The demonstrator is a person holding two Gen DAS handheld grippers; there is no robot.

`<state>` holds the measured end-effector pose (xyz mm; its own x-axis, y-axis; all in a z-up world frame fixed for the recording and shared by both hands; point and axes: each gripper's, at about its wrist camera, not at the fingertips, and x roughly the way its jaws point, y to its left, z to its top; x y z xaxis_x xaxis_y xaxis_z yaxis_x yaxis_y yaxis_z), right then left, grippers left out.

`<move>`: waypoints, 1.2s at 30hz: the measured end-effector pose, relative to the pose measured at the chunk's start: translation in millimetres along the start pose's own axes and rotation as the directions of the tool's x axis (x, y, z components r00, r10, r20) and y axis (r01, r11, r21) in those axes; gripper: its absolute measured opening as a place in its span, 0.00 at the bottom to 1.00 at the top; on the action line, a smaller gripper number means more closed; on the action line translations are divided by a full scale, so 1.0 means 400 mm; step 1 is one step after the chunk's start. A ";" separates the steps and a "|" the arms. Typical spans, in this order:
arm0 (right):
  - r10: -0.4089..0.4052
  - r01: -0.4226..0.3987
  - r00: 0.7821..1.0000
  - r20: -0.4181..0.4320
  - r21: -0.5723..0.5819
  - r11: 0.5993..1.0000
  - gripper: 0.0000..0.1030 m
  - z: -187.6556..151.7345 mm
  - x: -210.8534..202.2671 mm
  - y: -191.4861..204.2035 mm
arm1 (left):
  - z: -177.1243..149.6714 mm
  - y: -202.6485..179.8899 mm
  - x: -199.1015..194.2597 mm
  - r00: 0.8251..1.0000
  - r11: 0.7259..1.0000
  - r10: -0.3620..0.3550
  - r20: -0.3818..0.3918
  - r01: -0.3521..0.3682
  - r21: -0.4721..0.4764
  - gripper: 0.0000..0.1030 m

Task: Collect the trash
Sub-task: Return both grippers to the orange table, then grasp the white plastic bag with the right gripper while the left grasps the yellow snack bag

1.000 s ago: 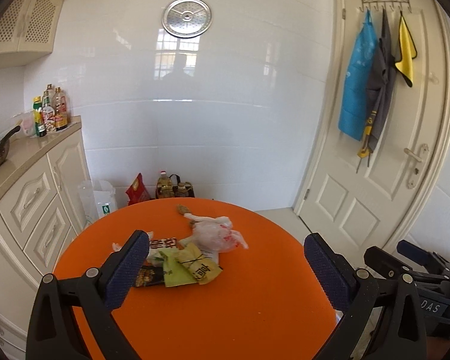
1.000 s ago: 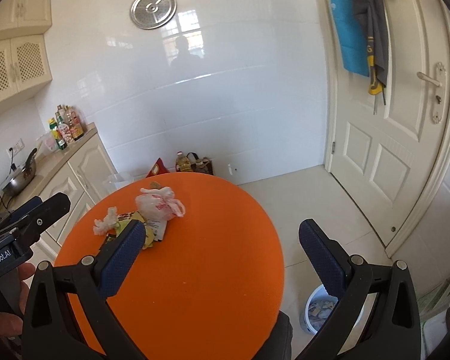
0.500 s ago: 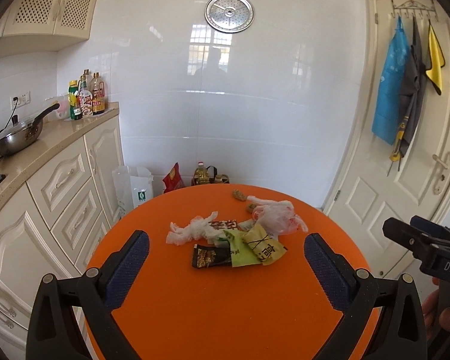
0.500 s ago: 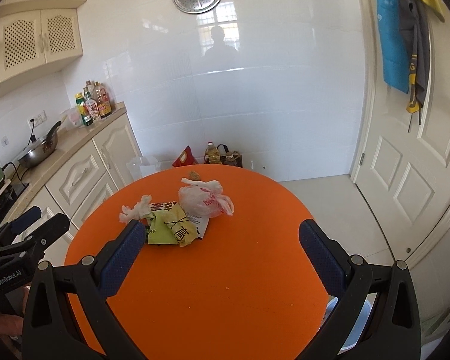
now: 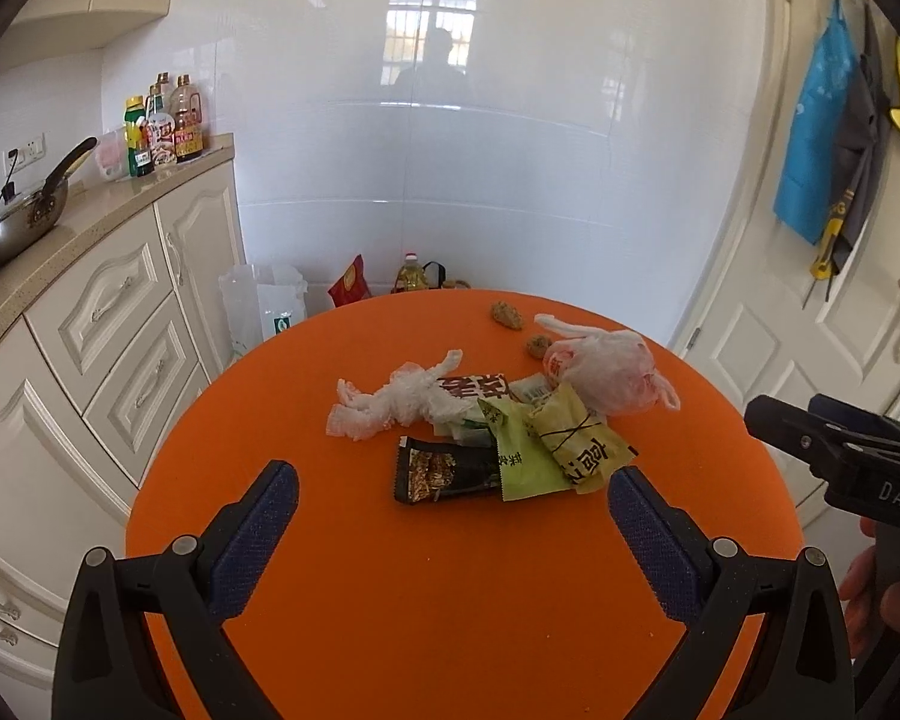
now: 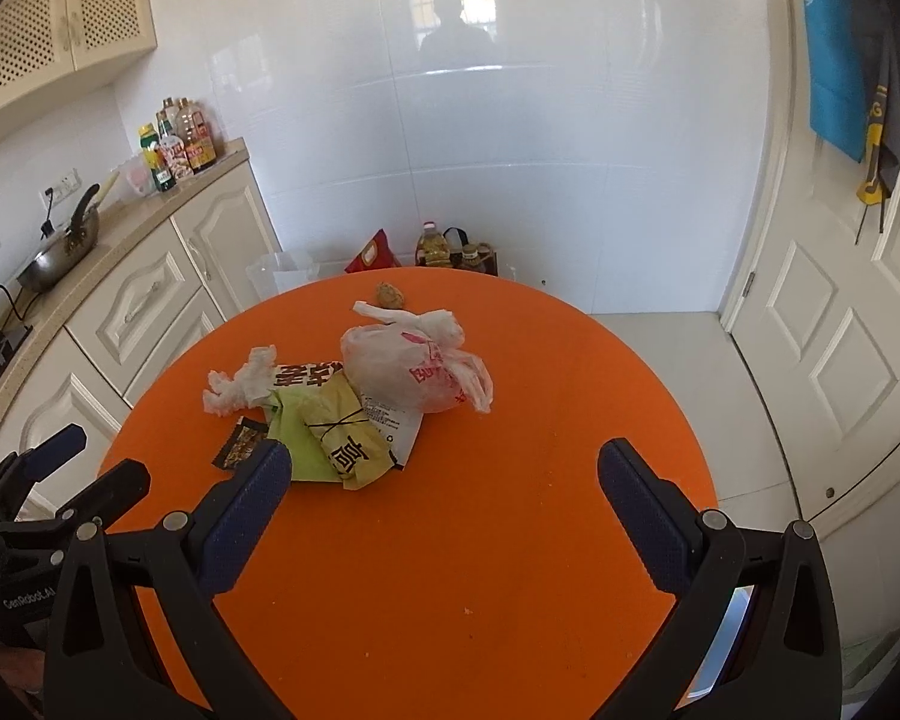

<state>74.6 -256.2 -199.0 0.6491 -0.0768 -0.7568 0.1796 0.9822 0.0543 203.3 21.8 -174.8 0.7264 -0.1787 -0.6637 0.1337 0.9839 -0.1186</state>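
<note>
A heap of trash lies on the round orange table point(image 5: 450, 600). It holds a knotted white plastic bag point(image 5: 606, 369) point(image 6: 408, 369), a crumpled clear wrap point(image 5: 390, 399) point(image 6: 240, 381), a dark snack wrapper point(image 5: 444, 474) point(image 6: 240, 447), a green packet point(image 5: 522, 456) and a yellow tied packet point(image 5: 582, 447) point(image 6: 345, 441). Two brown food lumps point(image 5: 506, 314) lie behind the bag. My left gripper point(image 5: 453, 531) is open above the near side of the table, short of the heap. My right gripper point(image 6: 444, 516) is open too, with nothing between its fingers.
Cream cabinets with a worktop point(image 5: 90, 204), a wok point(image 5: 18, 228) and sauce bottles point(image 5: 162, 126) line the left. Bottles and bags point(image 6: 444, 249) stand on the floor against the tiled wall. A white door point(image 5: 840, 300) with hanging cloths is on the right.
Both grippers have moved closer over the table and tilted down toward the trash heap, which now fills more of each view. Both stay open.
</note>
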 end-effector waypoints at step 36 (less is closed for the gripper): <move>0.103 -0.091 0.991 -0.089 0.135 0.987 0.47 -0.012 0.199 -0.214 | 0.098 -0.271 0.366 0.996 0.988 -0.029 -0.079 0.041 0.152 0.99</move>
<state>107.2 -345.8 -267.1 0.5957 0.0406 -0.8022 0.2185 0.9529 0.2105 321.5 -111.1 -230.3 0.6667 -0.2066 -0.7161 0.2642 0.9639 -0.0321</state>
